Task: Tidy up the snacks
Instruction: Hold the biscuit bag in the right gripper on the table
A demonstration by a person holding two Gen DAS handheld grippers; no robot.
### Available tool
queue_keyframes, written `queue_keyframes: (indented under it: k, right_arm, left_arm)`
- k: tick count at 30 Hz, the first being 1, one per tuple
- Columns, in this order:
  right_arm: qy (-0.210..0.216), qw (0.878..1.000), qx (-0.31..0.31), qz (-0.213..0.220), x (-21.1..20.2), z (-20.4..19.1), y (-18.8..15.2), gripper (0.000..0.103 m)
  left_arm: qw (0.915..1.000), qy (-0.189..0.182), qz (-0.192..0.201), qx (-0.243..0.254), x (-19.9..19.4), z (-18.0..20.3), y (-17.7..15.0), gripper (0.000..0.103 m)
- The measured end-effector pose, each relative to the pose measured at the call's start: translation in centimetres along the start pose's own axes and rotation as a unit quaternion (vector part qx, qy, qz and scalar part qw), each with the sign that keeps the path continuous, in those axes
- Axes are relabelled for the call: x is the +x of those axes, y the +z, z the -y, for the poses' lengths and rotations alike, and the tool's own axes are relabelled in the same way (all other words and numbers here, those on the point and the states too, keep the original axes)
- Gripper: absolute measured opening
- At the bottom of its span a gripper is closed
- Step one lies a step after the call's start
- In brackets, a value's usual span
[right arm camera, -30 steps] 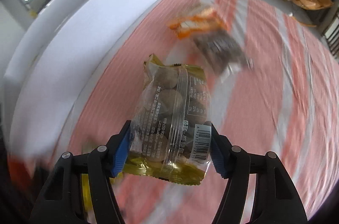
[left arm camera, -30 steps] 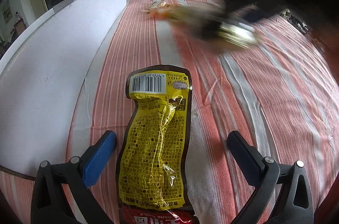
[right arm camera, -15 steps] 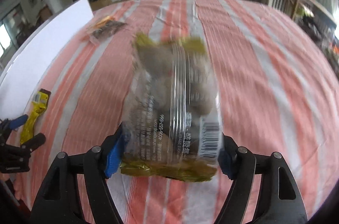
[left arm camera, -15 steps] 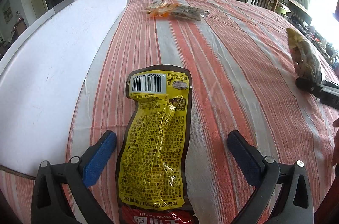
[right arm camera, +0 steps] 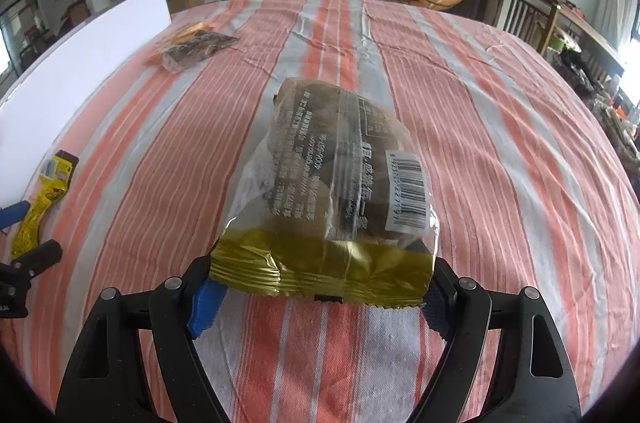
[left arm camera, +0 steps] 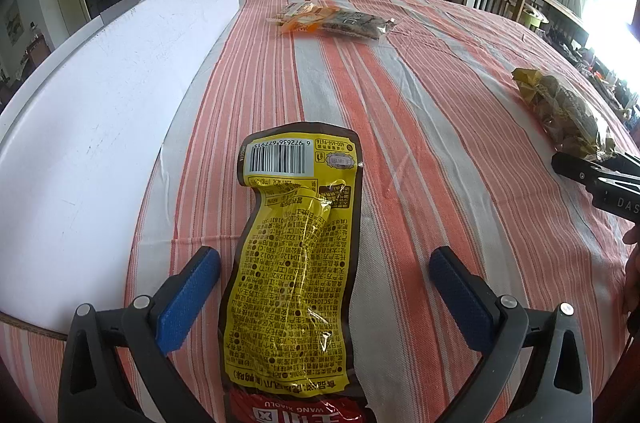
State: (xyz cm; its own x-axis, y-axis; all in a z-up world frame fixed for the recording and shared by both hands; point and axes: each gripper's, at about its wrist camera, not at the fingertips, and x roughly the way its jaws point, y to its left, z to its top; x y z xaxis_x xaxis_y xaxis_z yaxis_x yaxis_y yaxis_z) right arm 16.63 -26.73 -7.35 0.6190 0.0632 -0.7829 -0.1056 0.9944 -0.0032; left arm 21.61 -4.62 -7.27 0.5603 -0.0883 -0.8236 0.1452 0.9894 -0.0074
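The left hand-held gripper (left arm camera: 320, 295) stands with jaws apart, a long yellow foil snack pouch (left arm camera: 296, 255) lying flat on the striped red-and-white table (left arm camera: 420, 95) between its fingers, untouched. The right hand-held gripper (right arm camera: 320, 293) has just been opening; the clear, gold-edged bag of brown round snacks (right arm camera: 336, 183) rests between its pads, apparently released. Withdrawing carelessly could snag the crinkled gold seam and drag the bag askew.

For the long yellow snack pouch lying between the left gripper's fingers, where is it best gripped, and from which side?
Grip the yellow snack pouch across its narrow middle, coming down from above with the left gripper as it is aimed now. The pouch lies flat and lengthwise on the striped tablecloth, along the open jaws, so its long edges face the pads. The middle looks thicker than the flat barcode end, so probably less likely to slip.
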Motion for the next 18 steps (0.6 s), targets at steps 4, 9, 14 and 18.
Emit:
queue_keyframes:
  k: [4, 9, 14, 18]
  right_arm:
    - [0.000, 1.000, 0.000, 0.000, 0.64, -0.39, 0.50, 0.083]
    - [0.000, 1.000, 0.000, 0.000, 0.65, -0.37, 0.52, 0.083]
    - [0.000, 1.000, 0.000, 0.000, 0.65, -0.37, 0.51, 0.083]
    - [0.000, 1.000, 0.000, 0.000, 0.67, -0.36, 0.53, 0.083]
  left_arm:
    - [1.0000, 0.000, 0.000, 0.000, -0.01, 0.00, -0.01, 0.103]
    - [1.0000, 0.000, 0.000, 0.000, 0.02, 0.00, 0.00, 0.103]
    - [1.0000, 0.000, 0.000, 0.000, 0.02, 0.00, 0.01, 0.103]
    - [1.0000, 0.000, 0.000, 0.000, 0.01, 0.01, 0.00, 0.103]
